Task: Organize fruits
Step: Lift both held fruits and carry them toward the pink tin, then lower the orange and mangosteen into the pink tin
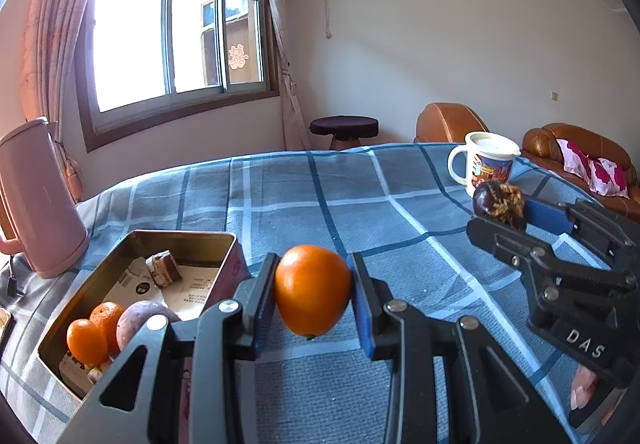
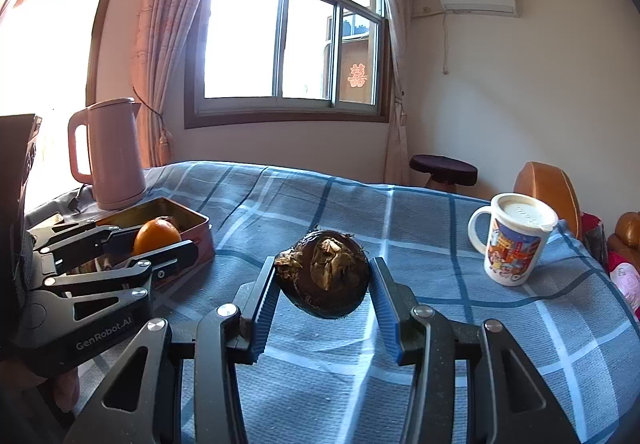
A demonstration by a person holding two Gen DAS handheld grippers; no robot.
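My left gripper [image 1: 313, 292] is shut on an orange [image 1: 312, 290] and holds it above the blue checked tablecloth [image 1: 320, 196], just right of an open metal tin [image 1: 216, 240]. The tin holds two small oranges [image 1: 96, 330], a purple fruit [image 1: 138, 320] and a wrapped snack. My right gripper [image 2: 323, 280] is shut on a dark brown water chestnut [image 2: 324, 276] held above the cloth. The right gripper also shows in the left wrist view [image 1: 500, 220] at the right, and the left gripper in the right wrist view [image 2: 160, 240] beside the tin [image 2: 192, 222].
A pink kettle [image 1: 36, 196] stands at the table's left behind the tin. A lidded picture mug [image 2: 514, 240] stands at the far right of the table. Brown leather sofas [image 1: 572, 148] and a dark stool [image 1: 344, 128] are beyond the table.
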